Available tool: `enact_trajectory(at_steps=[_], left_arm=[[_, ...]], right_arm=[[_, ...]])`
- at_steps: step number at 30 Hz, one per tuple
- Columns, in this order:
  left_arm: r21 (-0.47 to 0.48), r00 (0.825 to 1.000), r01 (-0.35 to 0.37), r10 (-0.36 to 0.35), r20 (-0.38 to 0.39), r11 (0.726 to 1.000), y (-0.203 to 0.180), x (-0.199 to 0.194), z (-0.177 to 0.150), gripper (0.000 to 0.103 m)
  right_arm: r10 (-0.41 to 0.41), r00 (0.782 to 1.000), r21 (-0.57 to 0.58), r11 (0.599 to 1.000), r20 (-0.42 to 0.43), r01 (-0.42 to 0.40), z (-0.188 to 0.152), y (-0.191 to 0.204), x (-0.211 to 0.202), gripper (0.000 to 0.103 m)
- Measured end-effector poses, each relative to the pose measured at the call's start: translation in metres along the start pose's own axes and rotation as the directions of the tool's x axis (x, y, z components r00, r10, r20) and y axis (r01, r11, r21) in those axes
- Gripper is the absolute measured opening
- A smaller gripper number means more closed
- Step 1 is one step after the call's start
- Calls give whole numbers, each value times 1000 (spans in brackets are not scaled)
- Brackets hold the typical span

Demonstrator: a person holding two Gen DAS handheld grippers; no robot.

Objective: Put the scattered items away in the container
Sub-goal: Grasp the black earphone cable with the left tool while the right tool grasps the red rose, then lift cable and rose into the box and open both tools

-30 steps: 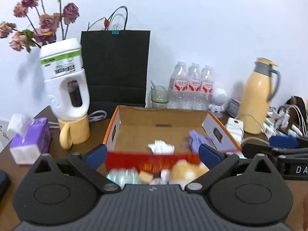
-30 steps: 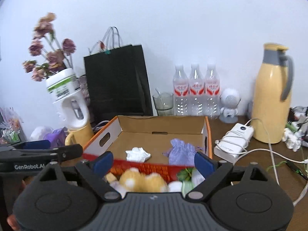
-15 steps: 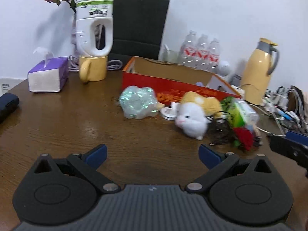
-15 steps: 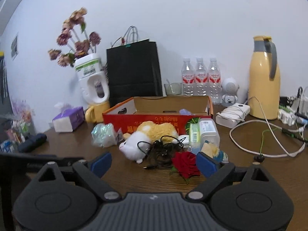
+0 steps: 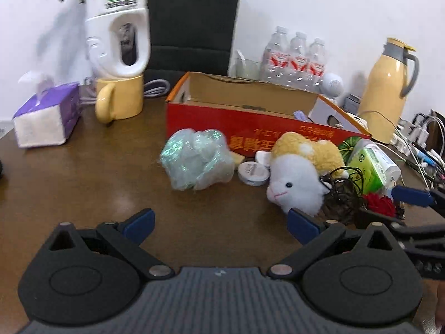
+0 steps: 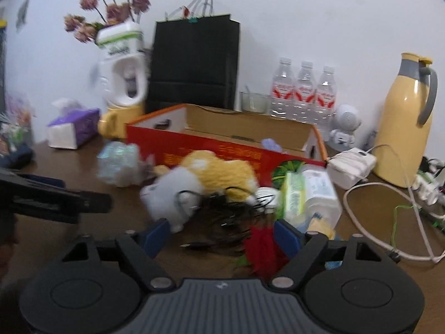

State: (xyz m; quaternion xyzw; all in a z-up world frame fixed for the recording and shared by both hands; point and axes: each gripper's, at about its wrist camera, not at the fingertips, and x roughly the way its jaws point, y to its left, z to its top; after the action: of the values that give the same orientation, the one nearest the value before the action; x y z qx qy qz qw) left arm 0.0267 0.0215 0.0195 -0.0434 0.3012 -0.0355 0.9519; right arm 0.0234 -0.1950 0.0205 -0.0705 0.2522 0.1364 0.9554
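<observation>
A red and orange cardboard box [image 5: 250,128] [image 6: 211,147] stands open on the brown table. In front of it lie a shiny crumpled bag [image 5: 197,162] [image 6: 119,164], a white and yellow plush toy [image 5: 300,172] [image 6: 200,181], a round white tin [image 5: 253,172], a tangle of black cable [image 6: 222,214], a red rose [image 6: 261,247] [image 5: 379,204] and a green wipes pack [image 5: 372,165] [image 6: 306,197]. My left gripper [image 5: 221,222] is open and empty, just short of the bag. My right gripper [image 6: 222,235] is open over the cable and rose.
A yellow mug with a white jug [image 5: 119,55] and a purple tissue box [image 5: 46,117] stand at the left. A black paper bag [image 5: 192,25], water bottles [image 5: 294,58] and a yellow thermos [image 5: 389,89] line the wall. White cables [image 6: 389,222] lie at the right.
Both grippers drew back from over the box, dropped low, then moved forward toward the items in front of it. The right gripper now reaches the cable and rose.
</observation>
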Motion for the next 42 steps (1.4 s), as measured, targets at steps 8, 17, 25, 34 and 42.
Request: enact_trajectory(at_steps=[8, 17, 25, 34, 42], left_arm=[[196, 989, 116, -132, 68, 974, -39, 1, 3, 103], [239, 991, 112, -127, 46, 965, -59, 36, 25, 101], [232, 988, 142, -151, 22, 962, -37, 33, 21, 101], [449, 960, 215, -272, 66, 867, -107, 21, 18, 77], [474, 966, 257, -234, -108, 842, -146, 61, 12, 79]], right_arm=[[-53, 997, -7, 999, -52, 53, -10, -14, 7, 61], [-95, 990, 25, 995, -104, 98, -14, -31, 26, 49], [-36, 992, 135, 989, -118, 52, -21, -52, 21, 37], [-4, 997, 175, 984, -79, 18, -14, -55, -4, 35], [-2, 1000, 274, 962, 2, 1, -18, -80, -49, 35]])
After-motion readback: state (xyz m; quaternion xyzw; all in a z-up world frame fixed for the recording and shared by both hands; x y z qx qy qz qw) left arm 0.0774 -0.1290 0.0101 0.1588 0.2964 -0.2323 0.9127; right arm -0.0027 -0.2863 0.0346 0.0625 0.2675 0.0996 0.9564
